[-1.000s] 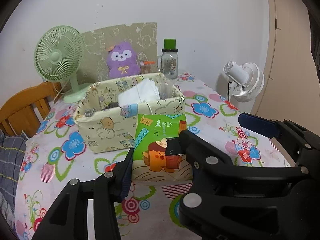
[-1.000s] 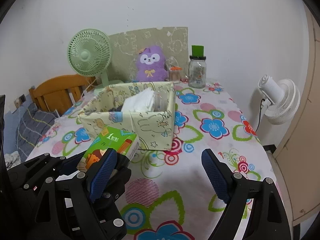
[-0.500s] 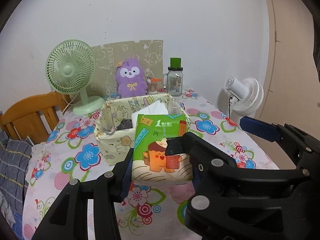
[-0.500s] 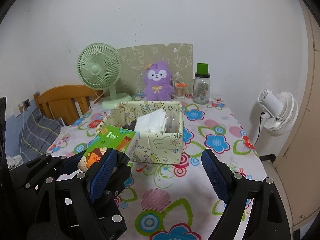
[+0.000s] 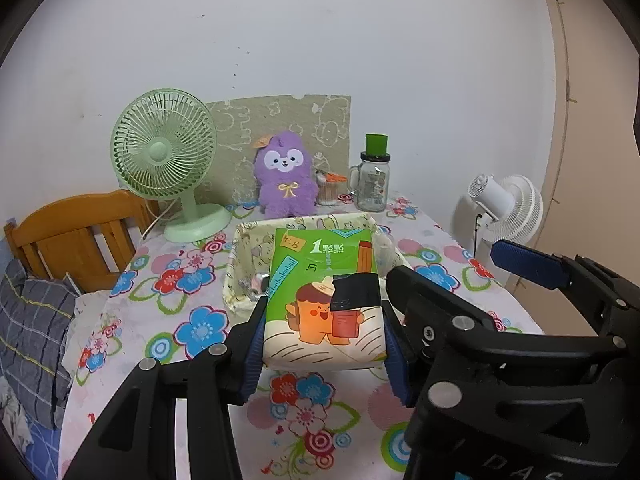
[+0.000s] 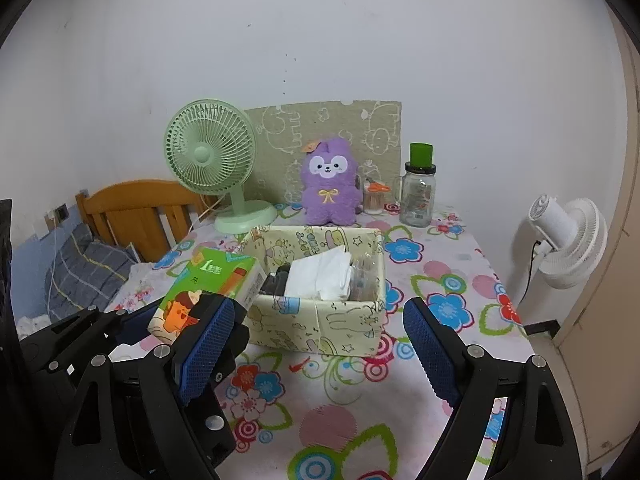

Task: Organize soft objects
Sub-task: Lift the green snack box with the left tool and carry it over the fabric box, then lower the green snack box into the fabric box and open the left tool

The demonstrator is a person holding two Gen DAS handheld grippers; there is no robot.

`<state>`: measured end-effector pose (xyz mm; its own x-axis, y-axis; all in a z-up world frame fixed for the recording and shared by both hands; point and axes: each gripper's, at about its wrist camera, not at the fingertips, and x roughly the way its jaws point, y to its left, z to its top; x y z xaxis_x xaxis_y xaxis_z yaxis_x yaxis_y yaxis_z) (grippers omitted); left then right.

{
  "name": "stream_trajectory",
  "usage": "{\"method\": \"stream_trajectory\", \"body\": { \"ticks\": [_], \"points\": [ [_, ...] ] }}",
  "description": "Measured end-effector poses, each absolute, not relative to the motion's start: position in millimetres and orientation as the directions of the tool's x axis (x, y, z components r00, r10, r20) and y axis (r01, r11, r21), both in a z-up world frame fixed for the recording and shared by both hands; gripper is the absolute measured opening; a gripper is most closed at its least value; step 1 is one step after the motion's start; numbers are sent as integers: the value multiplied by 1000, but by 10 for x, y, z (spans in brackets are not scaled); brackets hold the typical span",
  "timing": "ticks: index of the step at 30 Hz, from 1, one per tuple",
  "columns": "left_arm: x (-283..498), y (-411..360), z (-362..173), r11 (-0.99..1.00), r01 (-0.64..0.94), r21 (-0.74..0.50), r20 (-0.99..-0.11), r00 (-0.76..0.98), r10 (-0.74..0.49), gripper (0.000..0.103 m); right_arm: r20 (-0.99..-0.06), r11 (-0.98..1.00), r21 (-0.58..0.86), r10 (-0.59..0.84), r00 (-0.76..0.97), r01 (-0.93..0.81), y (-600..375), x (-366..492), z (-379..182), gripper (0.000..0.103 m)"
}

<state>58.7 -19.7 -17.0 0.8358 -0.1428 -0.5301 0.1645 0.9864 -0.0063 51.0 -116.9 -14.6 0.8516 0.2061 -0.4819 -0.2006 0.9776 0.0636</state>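
Note:
My left gripper [image 5: 324, 344] is shut on a green tissue pack [image 5: 324, 296] with a cartoon print and holds it in the air in front of the cream fabric box [image 5: 240, 256]. The pack also shows in the right wrist view [image 6: 208, 284], left of the box [image 6: 320, 320], which holds white tissues [image 6: 320, 276] and dark items. My right gripper [image 6: 316, 356] is open and empty, near the box's front. A purple plush toy [image 6: 330, 184] sits upright at the back of the table.
A green desk fan [image 6: 212, 160] stands back left, a glass jar with a green lid [image 6: 418, 192] back right. A white fan [image 6: 568, 236] stands off the table's right edge. A wooden headboard [image 6: 136, 208] and a grey pillow [image 6: 80, 272] lie left.
Both grippers have risen and drawn back from the box. The tissue pack has been lifted off the table in my left gripper. The right gripper stays open.

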Motion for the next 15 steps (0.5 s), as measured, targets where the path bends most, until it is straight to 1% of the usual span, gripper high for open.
{"method": "stream_trajectory", "body": {
  "ticks": [2,6,8,12,15],
  "points": [
    [622,-185,-163,987,162,-6,-527,838,-140,52,-484,977,72,211,849,-201,-1169,558,-140,90],
    [729,-159,-169,988,157,-11,-530,836,-139,52,-489,977,76,209,847,-198,-1161,653,-137,98],
    [791,-141,-178,988,154,-13,-535,834,-137,52,-485,980,64,196,852,-189,-1150,704,-131,99],
    [921,-101,-196,990,139,-18,-541,831,-127,52,-483,980,61,194,854,-189,-1140,800,-135,103],
    [1016,-88,-209,991,131,-17,-544,831,-119,52,-486,980,70,198,851,-187,-1138,896,-150,103]
  ]
}}
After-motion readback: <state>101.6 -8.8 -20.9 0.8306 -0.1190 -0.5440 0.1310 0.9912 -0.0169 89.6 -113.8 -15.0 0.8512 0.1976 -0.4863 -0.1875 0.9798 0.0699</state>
